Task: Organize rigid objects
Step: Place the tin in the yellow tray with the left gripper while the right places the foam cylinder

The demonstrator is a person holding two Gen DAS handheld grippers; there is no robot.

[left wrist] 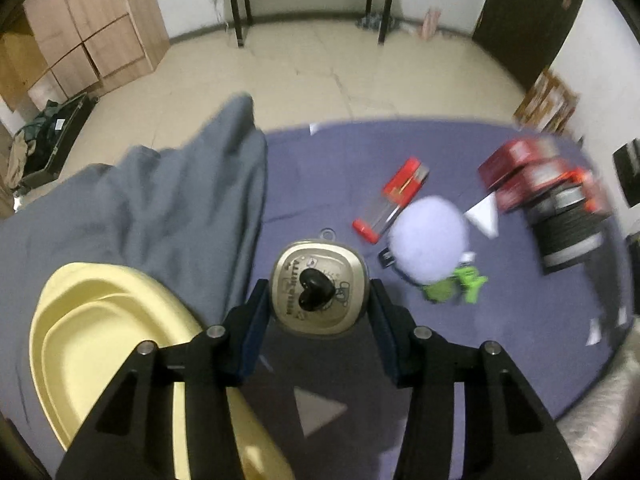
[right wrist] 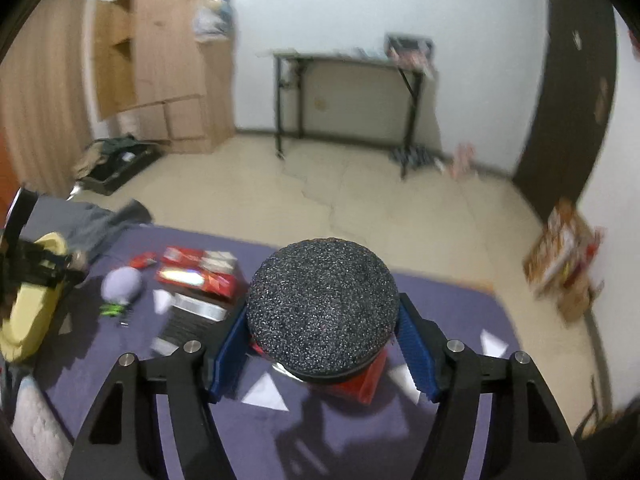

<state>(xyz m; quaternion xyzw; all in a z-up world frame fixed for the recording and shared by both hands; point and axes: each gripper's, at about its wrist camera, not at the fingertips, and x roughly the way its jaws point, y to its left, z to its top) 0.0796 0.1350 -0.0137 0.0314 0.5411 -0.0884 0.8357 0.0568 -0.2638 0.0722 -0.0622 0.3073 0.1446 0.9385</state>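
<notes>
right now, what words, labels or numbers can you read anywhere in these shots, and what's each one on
"HELLO KITTY": on the beige metal lid, seen upside down, partly hidden by its black heart knob.
Red boxes: print too blurred to read.
Red-capped clear case: nothing readable.
Colourful box against the wall: too blurred.
Nothing else readable.

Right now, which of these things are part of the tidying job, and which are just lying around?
Part of the job:
- metal lid with heart knob, between the left tool fingers
- round black speckled object, in the right tool
- yellow tub
- red boxes
- purple fuzzy ball

Lying about:
- grey cloth
- black table
- cardboard boxes
</notes>
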